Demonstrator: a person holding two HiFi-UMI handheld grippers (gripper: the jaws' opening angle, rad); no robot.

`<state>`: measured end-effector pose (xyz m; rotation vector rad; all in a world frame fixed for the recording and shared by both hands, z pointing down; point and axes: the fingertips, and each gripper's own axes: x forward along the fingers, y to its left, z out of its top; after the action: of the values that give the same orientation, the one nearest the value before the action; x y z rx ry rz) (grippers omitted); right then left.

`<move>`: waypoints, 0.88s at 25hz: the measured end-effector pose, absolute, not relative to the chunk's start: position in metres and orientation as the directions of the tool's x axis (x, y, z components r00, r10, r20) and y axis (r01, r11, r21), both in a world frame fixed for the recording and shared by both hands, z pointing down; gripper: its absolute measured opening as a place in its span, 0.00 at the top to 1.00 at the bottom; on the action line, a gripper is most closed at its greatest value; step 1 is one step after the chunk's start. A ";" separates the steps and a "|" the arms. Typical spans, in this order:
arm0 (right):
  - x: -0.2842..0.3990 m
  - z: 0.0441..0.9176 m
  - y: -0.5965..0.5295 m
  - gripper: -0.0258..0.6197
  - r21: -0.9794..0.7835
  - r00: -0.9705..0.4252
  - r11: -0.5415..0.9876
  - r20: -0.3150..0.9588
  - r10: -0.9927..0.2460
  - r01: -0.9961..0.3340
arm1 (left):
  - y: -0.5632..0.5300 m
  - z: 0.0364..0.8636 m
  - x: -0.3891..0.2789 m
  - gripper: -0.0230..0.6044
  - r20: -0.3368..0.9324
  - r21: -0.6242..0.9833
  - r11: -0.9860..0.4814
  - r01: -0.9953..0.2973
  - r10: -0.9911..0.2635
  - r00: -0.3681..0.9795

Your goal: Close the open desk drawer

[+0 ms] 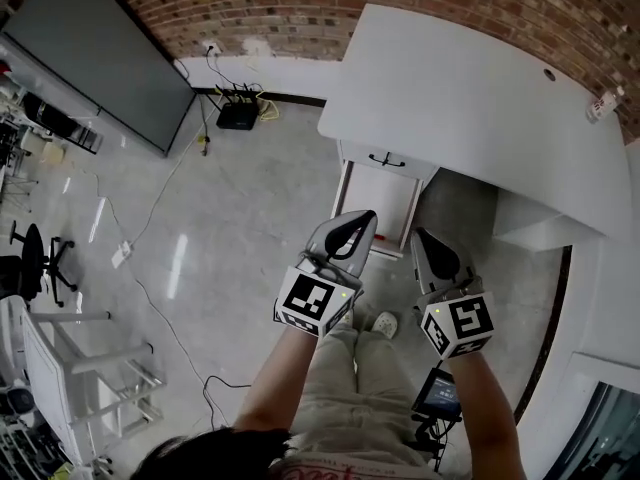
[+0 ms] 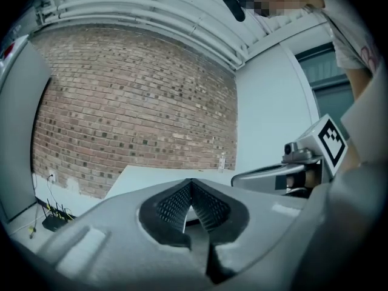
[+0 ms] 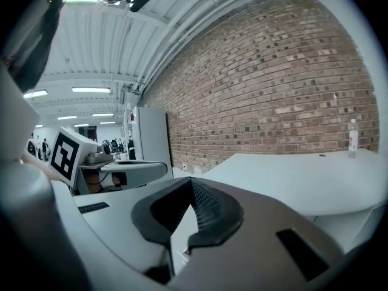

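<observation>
A person stands on the grey floor and holds a tool in each hand. The left tool is shut tight. Its two black pads meet at the tip, and nothing is between them. The right tool is clenched shut too. Its pads touch at the tip and hold nothing. The two tools are side by side, near each other but not touching. Both are held up in the air and point away from the person, toward the white surface and the brick wall behind it.

The open drawer is white. It sticks out from under the left end of the surface, toward the person. It sits just past the tips of the tools and lower down. Right above it is a shut drawer front with a small black handle.

A small bottle stands at the far right end of the surface. A big dark panel leans by the wall on the left. A black router sits on the floor near the wall, with cords running from it. Far to the left are a black office chair and a white rack.
</observation>
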<state>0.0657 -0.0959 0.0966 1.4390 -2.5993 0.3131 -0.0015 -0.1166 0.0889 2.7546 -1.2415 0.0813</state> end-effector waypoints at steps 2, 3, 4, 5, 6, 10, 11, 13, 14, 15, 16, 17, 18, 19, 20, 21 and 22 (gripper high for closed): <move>0.065 0.082 -0.088 0.95 -0.138 -0.528 0.509 0.231 -0.817 -0.849 | -0.109 0.075 -0.008 0.95 0.087 0.111 -0.648 -0.754 -0.749 0.657; 0.063 0.073 -0.084 0.95 -0.137 -0.533 0.515 0.228 -0.815 -0.846 | -0.106 0.069 -0.010 0.95 0.086 0.122 -0.644 -0.756 -0.752 0.654; 0.062 0.065 -0.081 0.95 -0.128 -0.538 0.522 0.225 -0.813 -0.843 | -0.104 0.064 -0.011 0.95 0.091 0.127 -0.640 -0.758 -0.753 0.651; 0.062 0.057 -0.078 0.95 -0.118 -0.540 0.527 0.222 -0.812 -0.841 | -0.103 0.059 -0.012 0.95 0.100 0.122 -0.638 -0.760 -0.754 0.649; 0.062 0.050 -0.076 0.95 -0.113 -0.540 0.528 0.217 -0.814 -0.842 | -0.103 0.053 -0.012 0.95 0.106 0.113 -0.639 -0.761 -0.754 0.648; 0.067 0.032 -0.070 0.95 -0.137 -0.531 0.514 0.194 -0.825 -0.847 | -0.103 0.029 -0.011 0.95 0.066 0.126 -0.637 -0.761 -0.759 0.647; 0.068 0.031 -0.068 0.95 -0.140 -0.532 0.513 0.191 -0.825 -0.847 | -0.103 0.025 -0.011 0.95 0.060 0.125 -0.633 -0.764 -0.763 0.643; 0.068 0.030 -0.066 0.95 -0.139 -0.535 0.517 0.192 -0.823 -0.845 | -0.102 0.018 -0.011 0.95 0.064 0.109 -0.632 -0.767 -0.766 0.640; 0.067 0.030 -0.066 0.95 -0.136 -0.537 0.520 0.195 -0.821 -0.844 | -0.102 0.016 -0.011 0.95 0.069 0.098 -0.634 -0.767 -0.764 0.641; 0.067 0.030 -0.066 0.95 -0.134 -0.538 0.521 0.197 -0.819 -0.843 | -0.101 0.015 -0.012 0.95 0.075 0.091 -0.636 -0.766 -0.763 0.642; 0.066 0.030 -0.066 0.95 -0.133 -0.539 0.523 0.201 -0.818 -0.842 | -0.101 0.015 -0.013 0.95 0.083 0.091 -0.636 -0.766 -0.762 0.643; 0.065 0.032 -0.067 0.95 -0.134 -0.540 0.523 0.206 -0.816 -0.842 | -0.100 0.016 -0.015 0.95 0.089 0.094 -0.635 -0.767 -0.762 0.642; 0.064 0.034 -0.067 0.95 -0.137 -0.541 0.524 0.213 -0.814 -0.841 | -0.101 0.017 -0.017 0.95 0.091 0.096 -0.633 -0.768 -0.763 0.640; 0.063 0.038 -0.067 0.94 -0.142 -0.543 0.524 0.221 -0.810 -0.840 | -0.101 0.019 -0.019 0.95 0.091 0.100 -0.630 -0.770 -0.765 0.637; 0.061 0.042 -0.067 0.95 -0.149 -0.546 0.526 0.230 -0.805 -0.838 | -0.101 0.022 -0.021 0.95 0.094 0.107 -0.626 -0.772 -0.767 0.635; 0.059 0.047 -0.067 0.94 -0.155 -0.549 0.527 0.239 -0.801 -0.836 | -0.100 0.027 -0.022 0.95 0.100 0.117 -0.622 -0.774 -0.768 0.632; 0.058 0.052 -0.067 0.95 -0.160 -0.552 0.528 0.248 -0.796 -0.834 | -0.100 0.032 -0.023 0.95 0.107 0.128 -0.619 -0.775 -0.768 0.631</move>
<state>0.0579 -0.0674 0.0522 1.4060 -2.6176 0.3926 -0.0232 -0.1001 0.0316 2.6888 -1.2817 0.0623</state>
